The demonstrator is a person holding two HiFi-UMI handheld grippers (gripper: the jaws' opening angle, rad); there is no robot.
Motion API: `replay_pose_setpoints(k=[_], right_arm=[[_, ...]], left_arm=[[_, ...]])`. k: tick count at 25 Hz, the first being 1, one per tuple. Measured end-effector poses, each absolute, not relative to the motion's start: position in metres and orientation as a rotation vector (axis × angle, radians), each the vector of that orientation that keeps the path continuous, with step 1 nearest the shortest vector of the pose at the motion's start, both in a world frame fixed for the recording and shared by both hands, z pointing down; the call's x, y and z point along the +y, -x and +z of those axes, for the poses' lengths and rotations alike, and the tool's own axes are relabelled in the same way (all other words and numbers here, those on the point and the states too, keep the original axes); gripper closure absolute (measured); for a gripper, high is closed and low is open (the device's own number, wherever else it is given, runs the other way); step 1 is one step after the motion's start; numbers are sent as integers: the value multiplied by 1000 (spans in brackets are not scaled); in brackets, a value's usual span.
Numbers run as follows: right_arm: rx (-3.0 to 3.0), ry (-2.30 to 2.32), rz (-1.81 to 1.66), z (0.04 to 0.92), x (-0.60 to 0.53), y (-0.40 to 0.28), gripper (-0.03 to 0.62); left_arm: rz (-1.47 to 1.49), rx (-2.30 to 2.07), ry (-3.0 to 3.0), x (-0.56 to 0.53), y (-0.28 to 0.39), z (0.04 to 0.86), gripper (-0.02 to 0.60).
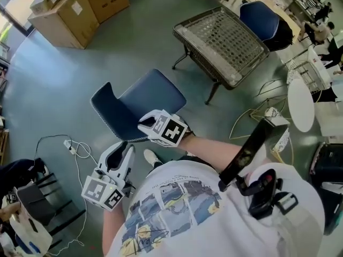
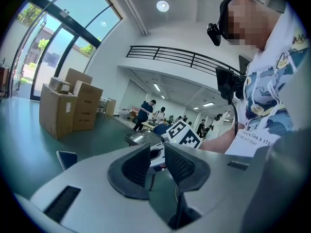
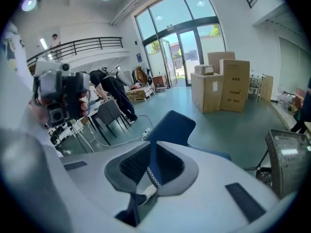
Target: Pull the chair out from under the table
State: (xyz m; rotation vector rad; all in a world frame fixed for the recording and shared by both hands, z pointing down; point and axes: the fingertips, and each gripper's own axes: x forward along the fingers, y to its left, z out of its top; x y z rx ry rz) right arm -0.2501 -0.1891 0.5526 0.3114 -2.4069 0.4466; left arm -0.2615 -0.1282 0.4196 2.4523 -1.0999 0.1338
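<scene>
Left gripper [image 1: 120,149], jaws narrowly apart, empty; right gripper [image 1: 143,123] clamps chair [image 1: 147,96] edge; chair stands apart from table [image 1: 194,19].

Seemingly the right claw [image 1: 142,124] grips the blue chair [image 1: 153,92], apart from table [image 1: 181,32].

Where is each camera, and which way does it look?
Head view: on the person's head, looking steeply down at the blue chair, left gripper, right gripper and shirt.
Left gripper view: rides the left gripper, facing across the hall at cardboard boxes; its open jaws and the shirt show.
Right gripper view: rides the right gripper, facing glass doors; its jaws pinch the blue chair's edge.
Shared: all three show the cardboard boxes.
</scene>
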Motion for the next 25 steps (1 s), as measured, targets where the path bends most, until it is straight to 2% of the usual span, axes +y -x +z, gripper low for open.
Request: replay_pose_setpoints(k=[10, 25], right_arm=[[-2540, -314, 368, 487, -180, 160, 571], [-2660, -297, 281, 450, -161, 111, 579]], left_arm=[[194, -1094, -2466, -133, 192, 412, 491], [244, -1081, -2474, -126, 140, 415, 491]])
